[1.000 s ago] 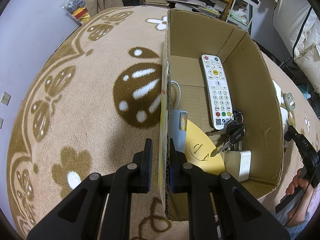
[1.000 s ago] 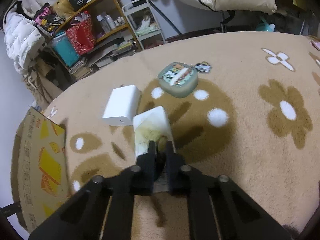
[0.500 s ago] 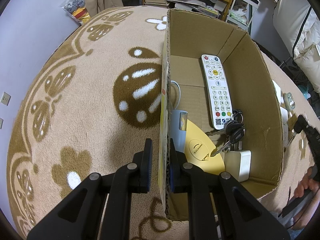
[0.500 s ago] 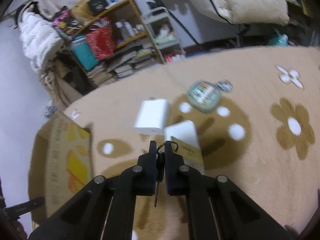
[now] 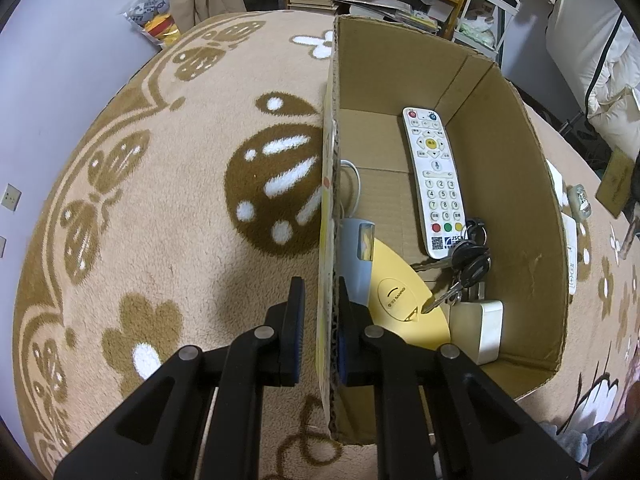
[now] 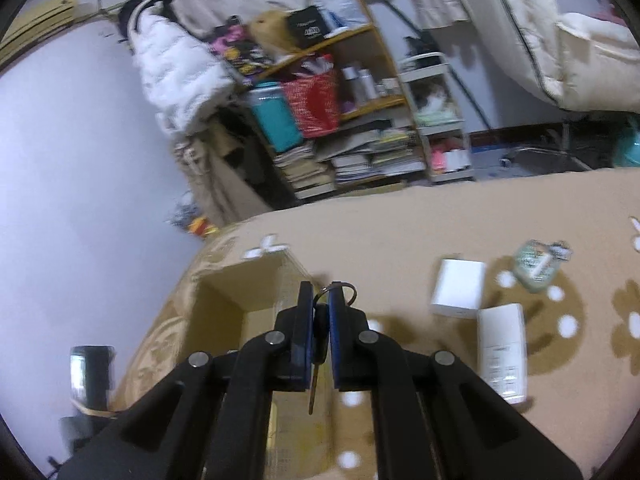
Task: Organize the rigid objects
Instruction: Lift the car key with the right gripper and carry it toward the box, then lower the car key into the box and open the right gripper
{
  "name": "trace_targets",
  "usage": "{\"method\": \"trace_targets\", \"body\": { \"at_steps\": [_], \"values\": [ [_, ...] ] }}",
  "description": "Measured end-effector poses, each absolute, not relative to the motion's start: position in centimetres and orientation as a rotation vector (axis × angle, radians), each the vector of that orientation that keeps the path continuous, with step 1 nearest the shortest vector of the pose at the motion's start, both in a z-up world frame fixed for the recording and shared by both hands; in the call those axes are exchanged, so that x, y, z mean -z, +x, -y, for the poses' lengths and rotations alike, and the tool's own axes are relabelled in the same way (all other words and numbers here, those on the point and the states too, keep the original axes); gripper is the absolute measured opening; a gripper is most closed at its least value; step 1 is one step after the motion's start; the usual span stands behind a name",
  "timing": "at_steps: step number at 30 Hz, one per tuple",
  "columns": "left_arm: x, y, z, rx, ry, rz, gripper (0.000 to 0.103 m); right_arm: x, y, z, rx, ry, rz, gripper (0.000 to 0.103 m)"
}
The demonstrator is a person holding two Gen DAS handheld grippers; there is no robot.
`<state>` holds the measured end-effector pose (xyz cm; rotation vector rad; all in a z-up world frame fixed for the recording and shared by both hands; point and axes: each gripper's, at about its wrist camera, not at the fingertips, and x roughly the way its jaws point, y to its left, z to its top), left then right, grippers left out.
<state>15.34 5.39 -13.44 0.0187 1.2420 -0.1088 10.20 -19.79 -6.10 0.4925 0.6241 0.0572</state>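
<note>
An open cardboard box (image 5: 516, 168) sits on the patterned rug. In it lie a white remote (image 5: 434, 178), a bunch of black keys (image 5: 468, 260), a yellow flat item (image 5: 400, 300) and a white block (image 5: 486, 330). My left gripper (image 5: 319, 308) is shut on the box's left wall. My right gripper (image 6: 319, 312) is shut on a key (image 6: 312, 384) with a ring, held in the air above the box's (image 6: 224, 300) right side. The key blade hangs down.
On the rug right of the box lie a white square box (image 6: 458, 292), a white remote-like slab (image 6: 502, 352) and a round green case (image 6: 536, 264). Crowded shelves (image 6: 340, 120) and a white cart stand behind the rug.
My right gripper has lifted the key off the rug and swung left toward the box. The left gripper and box have not moved.
</note>
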Motion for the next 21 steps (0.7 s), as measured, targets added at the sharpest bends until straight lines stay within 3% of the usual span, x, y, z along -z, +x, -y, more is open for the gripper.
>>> {"method": "trace_targets", "body": {
  "at_steps": [10,21],
  "values": [
    [13.4,15.5,-5.4,0.111,0.011,-1.245,0.012,5.0,12.1,12.7,-0.214,0.409,-0.651,0.009],
    [13.6,15.5,-5.3,0.111,0.016,-1.245,0.012,9.1,12.4,9.6,-0.216,0.279,-0.787,0.009]
  ]
}}
